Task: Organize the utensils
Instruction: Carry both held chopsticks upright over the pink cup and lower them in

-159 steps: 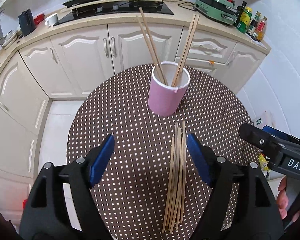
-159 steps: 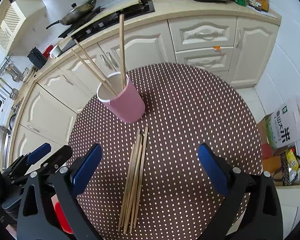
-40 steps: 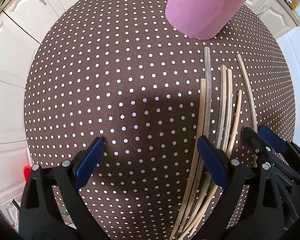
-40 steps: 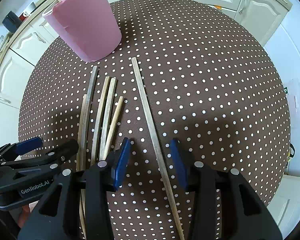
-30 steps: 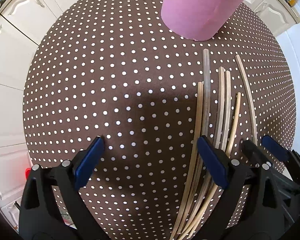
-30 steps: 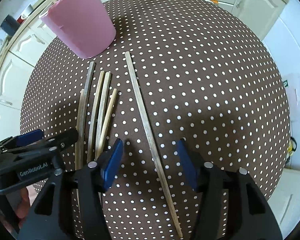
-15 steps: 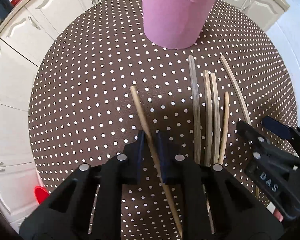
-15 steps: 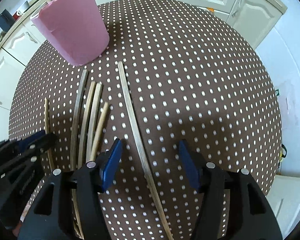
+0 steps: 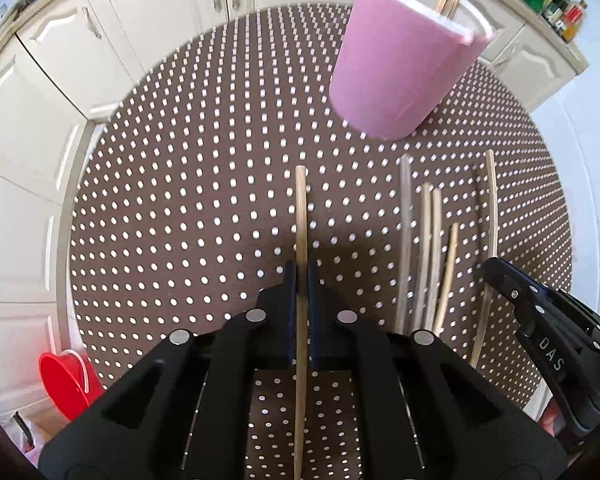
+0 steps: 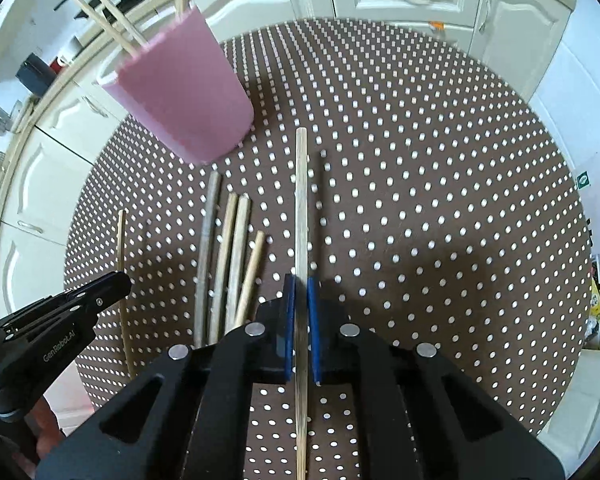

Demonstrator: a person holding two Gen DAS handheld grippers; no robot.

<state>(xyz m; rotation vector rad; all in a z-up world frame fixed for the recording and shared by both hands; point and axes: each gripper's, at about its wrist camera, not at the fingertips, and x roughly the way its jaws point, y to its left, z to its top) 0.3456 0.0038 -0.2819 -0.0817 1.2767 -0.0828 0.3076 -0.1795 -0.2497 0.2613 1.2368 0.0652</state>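
While both grippers point steeply down at it, the round table w/ the brown white-dotted cloth (image 9: 188, 184) fills most of each view, cream kitchen cabinets (image 9: 36, 92) behind it. Next biggest is the pink cylindrical cup (image 9: 400, 64), standing at the far side of the table w/ a few wooden chopsticks sticking up out of it. There's a small red bucket (image 9: 66, 380) on the floor at the lower left of the left cam.

Left gripper (image 9: 301, 276): jaws clamped right down on one pale wooden chopstick (image 9: 301, 216), which runs straight ahead between the blue pads, tip pointing toward the cup. Right gripper (image 10: 301, 284): same deal, pinched shut on its own light bamboo chopstick (image 10: 301, 192), tip also aimed up the table, just right of the cup's base.

Btw the two held sticks, a loose bunch of four wooden chopsticks (image 10: 224, 256) lies flat on the cloth, roughly parallel, the darkest one on the left of the bunch, shortest-looking one on the right. Can't tell if either held stick is clear of the cloth or not.
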